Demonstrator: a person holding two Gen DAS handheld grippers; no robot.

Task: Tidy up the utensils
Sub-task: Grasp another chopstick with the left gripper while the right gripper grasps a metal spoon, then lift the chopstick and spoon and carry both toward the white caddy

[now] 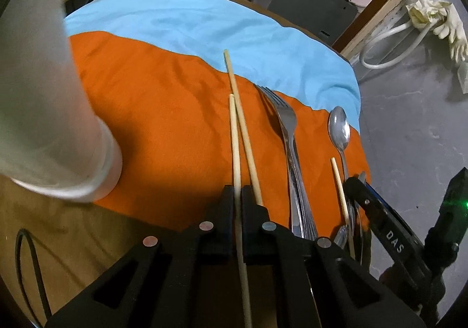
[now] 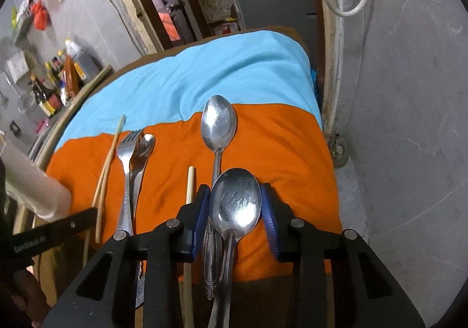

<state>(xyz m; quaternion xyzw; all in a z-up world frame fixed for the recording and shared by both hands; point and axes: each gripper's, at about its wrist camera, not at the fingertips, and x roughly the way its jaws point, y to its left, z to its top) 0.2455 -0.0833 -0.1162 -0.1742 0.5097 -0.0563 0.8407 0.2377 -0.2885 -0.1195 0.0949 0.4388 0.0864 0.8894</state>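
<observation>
My left gripper [image 1: 237, 190] is shut on a pale wooden chopstick [image 1: 235, 137] and holds it just above the orange cloth [image 1: 163, 129]. A second chopstick [image 1: 239, 120] lies beside it on the cloth. A fork [image 1: 288, 135], a spoon [image 1: 339, 129] and a third chopstick [image 1: 340, 190] lie to the right. My right gripper [image 2: 235, 190] holds a steel spoon [image 2: 235, 202] between its blue pads [image 2: 267, 211], above another spoon [image 2: 218, 123] lying on the cloth. In the right wrist view a fork [image 2: 125, 152] and a small spoon [image 2: 143, 152] lie at left.
A frosted plastic cup [image 1: 44, 99] stands at the cloth's left edge, also in the right wrist view [image 2: 32, 190]. A blue cloth [image 1: 204, 23] covers the table's far half. The table's right edge drops to a grey floor [image 1: 409, 129]. Bottles [image 2: 52, 88] stand at far left.
</observation>
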